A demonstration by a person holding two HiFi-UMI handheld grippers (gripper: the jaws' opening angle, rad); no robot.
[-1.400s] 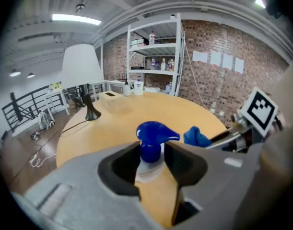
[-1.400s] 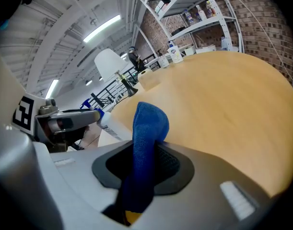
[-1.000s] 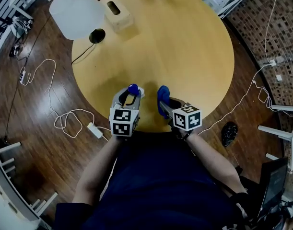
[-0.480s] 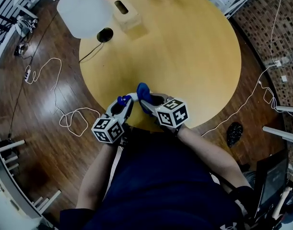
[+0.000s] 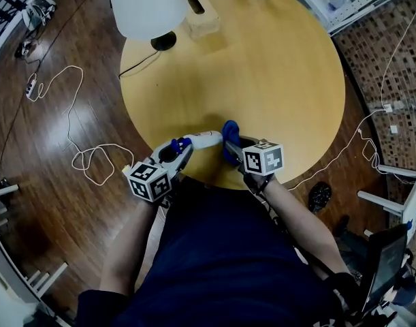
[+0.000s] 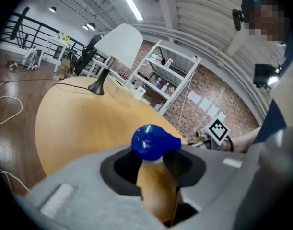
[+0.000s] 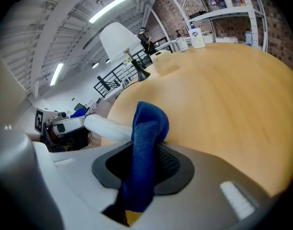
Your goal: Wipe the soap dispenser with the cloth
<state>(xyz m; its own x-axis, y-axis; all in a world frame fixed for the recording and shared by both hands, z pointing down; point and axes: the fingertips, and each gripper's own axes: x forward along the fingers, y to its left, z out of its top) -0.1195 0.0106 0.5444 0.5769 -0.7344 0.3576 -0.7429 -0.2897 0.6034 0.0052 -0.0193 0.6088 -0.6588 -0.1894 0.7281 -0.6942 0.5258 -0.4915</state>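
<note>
Head view looks steeply down; both gripper views look low across the table [image 5: 276, 80].

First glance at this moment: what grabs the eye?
At the table's near edge, the left gripper holds the dispenser on its side, white body and blue pump. The right gripper holds a blue cloth at the dispenser's free end. Further back, a lamp with a big white shade stands at the far left of the round table.
</note>
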